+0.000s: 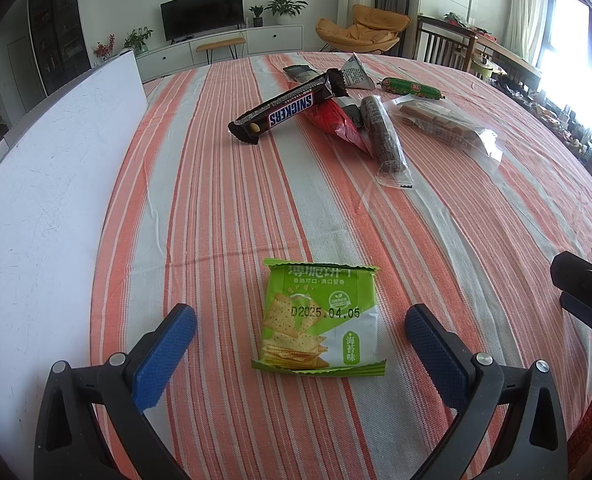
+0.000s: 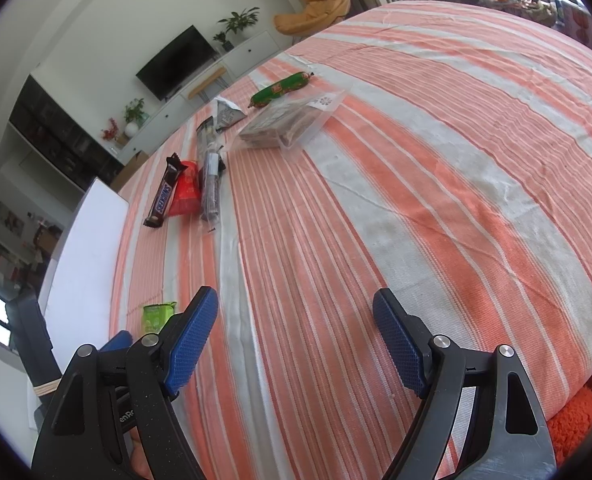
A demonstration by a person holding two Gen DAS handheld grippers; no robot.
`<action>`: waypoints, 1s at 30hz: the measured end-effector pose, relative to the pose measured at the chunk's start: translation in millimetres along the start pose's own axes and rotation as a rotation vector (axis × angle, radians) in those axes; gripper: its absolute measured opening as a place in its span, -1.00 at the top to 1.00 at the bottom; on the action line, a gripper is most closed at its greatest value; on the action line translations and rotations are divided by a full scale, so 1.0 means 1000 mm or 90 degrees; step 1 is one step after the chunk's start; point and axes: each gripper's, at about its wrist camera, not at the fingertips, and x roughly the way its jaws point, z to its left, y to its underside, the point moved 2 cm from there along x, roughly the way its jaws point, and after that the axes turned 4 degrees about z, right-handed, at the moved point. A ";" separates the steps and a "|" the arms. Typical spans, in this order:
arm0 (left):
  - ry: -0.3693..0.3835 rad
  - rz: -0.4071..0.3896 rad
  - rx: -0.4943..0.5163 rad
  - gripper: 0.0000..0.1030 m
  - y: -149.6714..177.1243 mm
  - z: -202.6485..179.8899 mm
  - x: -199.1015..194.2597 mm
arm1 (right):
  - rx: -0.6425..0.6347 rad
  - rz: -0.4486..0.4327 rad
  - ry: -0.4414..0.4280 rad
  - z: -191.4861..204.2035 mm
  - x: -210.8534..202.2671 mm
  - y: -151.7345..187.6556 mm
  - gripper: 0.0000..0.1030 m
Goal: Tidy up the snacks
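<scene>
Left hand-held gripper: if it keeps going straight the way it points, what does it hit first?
Most likely the green cracker packet. It lies flat on the striped tablecloth, right ahead of the open left hand-held gripper, and nothing sits between them. How far the tips are above the packet is hard to judge from this view.

SNICKERS on brown choc bar [image 1: 287, 109], D2025.04.05 on green cracker pkt [image 1: 319, 318]

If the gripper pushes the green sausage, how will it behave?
The green sausage is round and smooth, so it probably rolls when pushed sideways. Its glossy skin looks slippery. It lies apart from the clear bag, so it would likely roll freely.
</scene>
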 end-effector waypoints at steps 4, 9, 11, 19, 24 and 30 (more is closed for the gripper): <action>0.000 0.000 0.000 -1.00 0.000 0.000 0.000 | 0.000 0.000 0.000 0.000 0.000 0.000 -0.61; 0.000 0.000 0.000 -1.00 0.000 0.000 0.000 | 0.010 -0.029 -0.025 -0.001 -0.011 -0.002 -0.61; 0.000 0.000 0.000 -1.00 0.000 0.000 0.000 | 0.027 -0.048 -0.044 -0.006 -0.019 -0.007 -0.61; 0.013 0.025 0.019 -0.99 -0.002 0.001 -0.001 | -0.058 0.048 -0.066 0.034 0.026 -0.054 -0.62; 0.022 0.048 0.010 -0.86 -0.003 0.009 -0.004 | -0.164 0.123 -0.031 0.085 0.083 -0.099 -0.58; 0.022 0.049 0.040 -0.18 -0.010 0.005 -0.005 | -0.175 0.203 0.019 0.107 0.146 -0.125 -0.29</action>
